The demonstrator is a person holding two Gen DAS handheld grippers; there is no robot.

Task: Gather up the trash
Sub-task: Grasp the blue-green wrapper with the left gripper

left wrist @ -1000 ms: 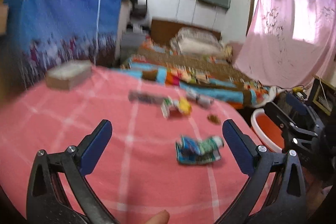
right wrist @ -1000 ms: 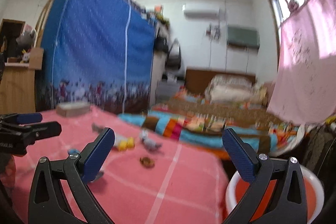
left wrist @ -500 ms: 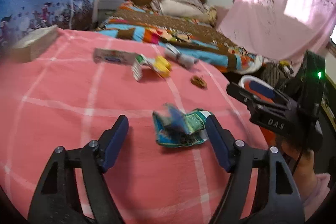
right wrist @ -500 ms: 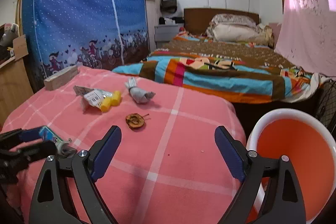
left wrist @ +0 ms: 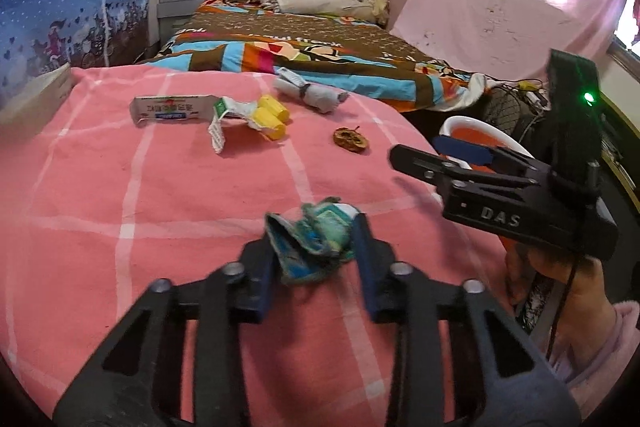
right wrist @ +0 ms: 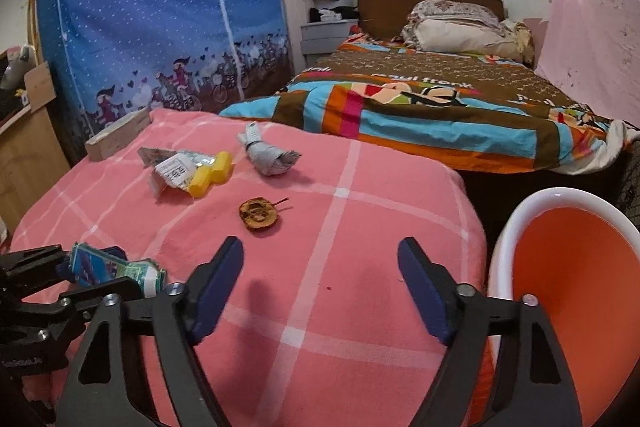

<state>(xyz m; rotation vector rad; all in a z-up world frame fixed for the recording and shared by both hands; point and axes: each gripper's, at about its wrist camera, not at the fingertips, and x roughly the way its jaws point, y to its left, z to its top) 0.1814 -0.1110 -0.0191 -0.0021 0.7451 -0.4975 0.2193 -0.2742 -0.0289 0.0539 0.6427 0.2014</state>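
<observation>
Crumpled blue-green wrapper [left wrist: 316,243] sits between the two blue pads of the left gripper [left wrist: 316,259], low on the pink checked blanket [left wrist: 160,195]. The jaws are closing, and both pads appear to press against the wrapper's sides, bunching it upward; in the right wrist view the same wrapper [right wrist: 116,269] shows sandwiched in that gripper's black fingers at the left edge.

Further up the blanket lie the other pieces of trash: a flat white carton strip [left wrist: 170,109], a torn packet with two yellow caps [left wrist: 270,115] just beside it, a rolled grey paper wad [left wrist: 310,93] near the blanket's far edge, and a small brown dried fruit slice [left wrist: 351,139] apart from the rest, toward the right. A pale box [right wrist: 118,139] rests at the far left corner.

The right gripper [right wrist: 320,285] hangs over bare blanket with a wide gap between its pads; its jaws are closing with nothing between them. The fruit slice [right wrist: 259,214] lies just ahead of its left finger. From the left wrist view this gripper [left wrist: 452,163] shows side-on, held by a hand [left wrist: 560,291] in a pale pink fuzzy sleeve [left wrist: 600,347].

Off the blanket's right edge stands a white bin with an orange inside [right wrist: 520,227]. Behind is a bed with a striped multicoloured quilt [right wrist: 440,107].
</observation>
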